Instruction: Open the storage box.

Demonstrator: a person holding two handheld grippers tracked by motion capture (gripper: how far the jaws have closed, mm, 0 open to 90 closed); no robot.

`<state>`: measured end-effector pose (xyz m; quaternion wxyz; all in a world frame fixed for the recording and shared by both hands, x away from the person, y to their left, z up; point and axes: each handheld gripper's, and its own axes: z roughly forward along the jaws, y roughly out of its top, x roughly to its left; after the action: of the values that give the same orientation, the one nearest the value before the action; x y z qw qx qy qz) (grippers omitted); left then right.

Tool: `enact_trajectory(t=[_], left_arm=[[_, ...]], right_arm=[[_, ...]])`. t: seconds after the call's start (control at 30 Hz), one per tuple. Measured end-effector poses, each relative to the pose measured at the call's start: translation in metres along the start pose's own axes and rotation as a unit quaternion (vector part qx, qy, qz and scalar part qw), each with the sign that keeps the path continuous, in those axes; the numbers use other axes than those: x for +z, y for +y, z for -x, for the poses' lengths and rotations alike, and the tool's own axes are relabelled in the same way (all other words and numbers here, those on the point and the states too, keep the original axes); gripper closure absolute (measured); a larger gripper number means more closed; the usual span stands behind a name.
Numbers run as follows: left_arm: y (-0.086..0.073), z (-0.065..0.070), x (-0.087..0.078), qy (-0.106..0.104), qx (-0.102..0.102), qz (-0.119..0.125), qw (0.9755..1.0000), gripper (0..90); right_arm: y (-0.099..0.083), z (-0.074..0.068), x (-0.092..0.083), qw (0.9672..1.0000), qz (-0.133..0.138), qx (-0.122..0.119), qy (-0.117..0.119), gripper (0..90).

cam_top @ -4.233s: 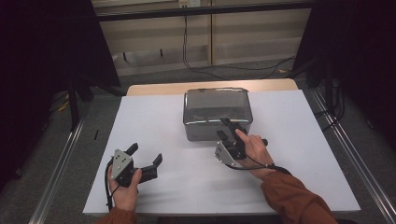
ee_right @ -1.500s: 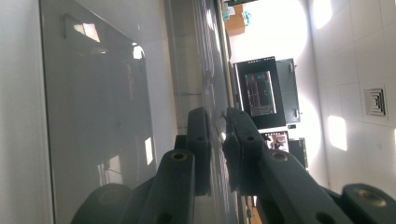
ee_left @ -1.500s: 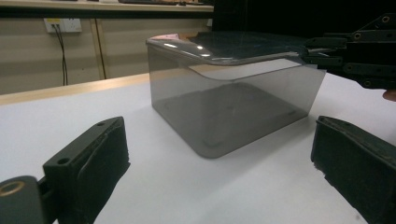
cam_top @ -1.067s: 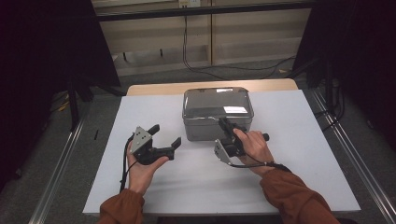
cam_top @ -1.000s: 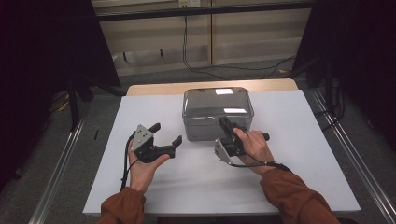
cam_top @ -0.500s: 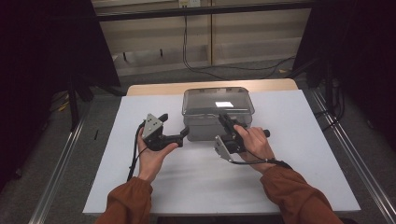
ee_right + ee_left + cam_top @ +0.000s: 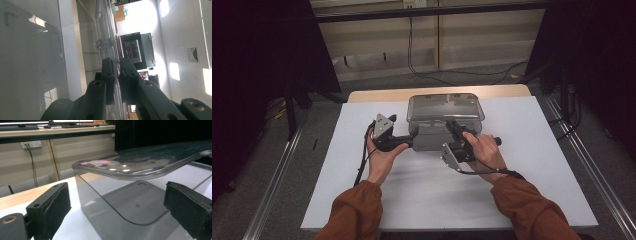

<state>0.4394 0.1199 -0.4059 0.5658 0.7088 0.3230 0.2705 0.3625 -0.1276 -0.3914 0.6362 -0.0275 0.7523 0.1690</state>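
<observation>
Clear plastic box (image 7: 439,131) with a clear lid (image 7: 445,106) sits in the upper middle of the high view, on the white table (image 7: 537,165), near its far edge. The lid looks lifted at the front, tilted above the box. Right gripper (image 7: 453,128), middle of the frame just right of centre, has its fingers (image 7: 108,75) clenched on the front rim of the lid; in the right gripper view the two fingers press together on the thin clear edge, frame turned sideways. Left gripper (image 7: 411,140), left of centre, lies level with fingers released and spread, tips at the left front corner of the box. In the left gripper view the box corner (image 7: 120,207) stands between the wide-apart fingers (image 7: 53,205), pads not on it, lid edge (image 7: 140,173) hanging over. Orange sleeves come in at the bottom.
</observation>
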Motion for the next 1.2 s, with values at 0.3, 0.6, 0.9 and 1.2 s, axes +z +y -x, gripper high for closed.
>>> enact_trajectory(t=[0.3, 0.6, 0.9, 1.2], left_arm=[[0.004, 0.001, 0.013, -0.007, 0.002, 0.000, 1.0000, 10.7], [0.005, 0.005, 0.012, -0.011, 0.024, 0.002, 0.9996, 20.8], [0.005, 0.004, 0.012, -0.014, 0.026, 0.002, 0.9996, 23.6], [0.004, 0.004, 0.014, -0.017, 0.029, -0.002, 0.9994, 28.0]], right_arm=[[0.000, 0.001, 0.000, 1.0000, -0.001, 0.005, 0.000, 82.2], [-0.003, -0.002, -0.001, 0.9997, 0.002, 0.026, 0.004, 78.8], [-0.017, 0.006, 0.001, 0.9922, 0.002, 0.122, 0.025, 65.1], [-0.047, 0.013, 0.000, 0.9665, 0.007, 0.251, 0.052, 44.2]])
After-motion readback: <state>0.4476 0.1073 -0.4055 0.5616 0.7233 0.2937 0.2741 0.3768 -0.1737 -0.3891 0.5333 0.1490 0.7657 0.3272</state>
